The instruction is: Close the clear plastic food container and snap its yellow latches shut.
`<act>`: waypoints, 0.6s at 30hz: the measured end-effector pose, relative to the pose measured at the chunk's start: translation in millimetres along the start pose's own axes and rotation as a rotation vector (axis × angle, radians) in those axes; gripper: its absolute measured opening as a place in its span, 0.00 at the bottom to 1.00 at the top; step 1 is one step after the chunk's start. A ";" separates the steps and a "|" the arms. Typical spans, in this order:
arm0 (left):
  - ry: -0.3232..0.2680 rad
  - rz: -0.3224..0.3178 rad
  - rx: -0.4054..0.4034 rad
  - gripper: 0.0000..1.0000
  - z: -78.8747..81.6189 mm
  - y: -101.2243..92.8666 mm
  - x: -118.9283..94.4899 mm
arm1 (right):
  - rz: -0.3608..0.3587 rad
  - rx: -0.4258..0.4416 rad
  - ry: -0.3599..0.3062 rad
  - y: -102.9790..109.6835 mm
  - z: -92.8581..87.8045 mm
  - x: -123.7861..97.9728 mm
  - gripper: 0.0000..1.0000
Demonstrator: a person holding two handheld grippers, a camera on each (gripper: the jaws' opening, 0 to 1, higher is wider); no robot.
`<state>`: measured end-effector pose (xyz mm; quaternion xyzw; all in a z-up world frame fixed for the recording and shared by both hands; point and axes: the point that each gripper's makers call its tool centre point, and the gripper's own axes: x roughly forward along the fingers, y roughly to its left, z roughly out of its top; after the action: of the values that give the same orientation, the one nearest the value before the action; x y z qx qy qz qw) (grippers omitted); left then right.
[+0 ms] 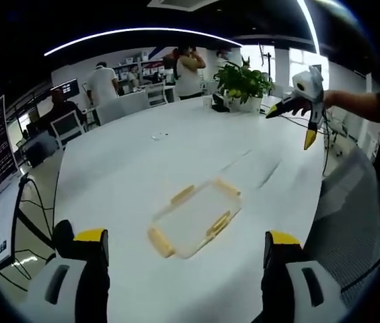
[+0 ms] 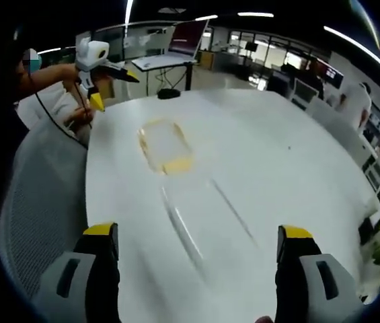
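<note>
Container: the clear plastic food container [image 1: 195, 217] is lying flat on the white tabletop [image 1: 142, 168], yellow latches [image 1: 219, 224] splayed outward.
Jaws: left gripper [image 1: 186, 252] and right gripper [image 2: 196, 245] are both hanging wide open, gripping nothing.
Approach: probably descending squarely, steadying one side while pressing a latch.

We are looking across a white table [image 1: 176, 155] in an open office; a potted plant [image 1: 243, 84] is standing at its far edge, ceiling light strips [image 1: 136, 32] glowing overhead.

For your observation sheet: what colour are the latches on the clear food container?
Yellow. The latches on the container show best in the left gripper view.
</note>
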<state>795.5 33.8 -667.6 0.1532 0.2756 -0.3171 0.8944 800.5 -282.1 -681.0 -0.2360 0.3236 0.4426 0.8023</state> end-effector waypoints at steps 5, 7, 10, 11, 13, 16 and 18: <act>0.015 -0.012 0.016 0.92 -1.9 6.4 5.0 | 0.023 -0.027 -0.007 -2.3 12.4 10.4 0.96; 0.021 -0.014 0.019 0.92 -2.5 9.0 6.7 | 0.035 -0.039 -0.004 -2.6 16.3 14.7 0.95; 0.027 -0.019 0.025 0.91 -3.7 11.9 8.7 | 0.050 -0.058 -0.003 -2.3 22.8 20.6 0.95; 0.031 -0.023 0.029 0.91 -4.3 12.8 9.7 | 0.057 -0.066 -0.002 -1.5 24.6 22.0 0.95; 0.037 -0.030 0.036 0.90 -5.4 13.9 11.4 | 0.070 -0.080 -0.001 0.3 28.3 24.9 0.95; 0.056 -0.040 0.056 0.89 -9.0 16.4 15.1 | 0.087 -0.107 0.004 1.9 34.4 30.7 0.94; 0.059 -0.047 0.065 0.88 -9.2 17.3 17.5 | 0.096 -0.119 0.005 2.0 38.1 34.9 0.94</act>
<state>814.4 42.5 -683.6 0.1851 0.2949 -0.3424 0.8726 824.5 -236.3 -680.7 -0.2686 0.3098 0.4984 0.7639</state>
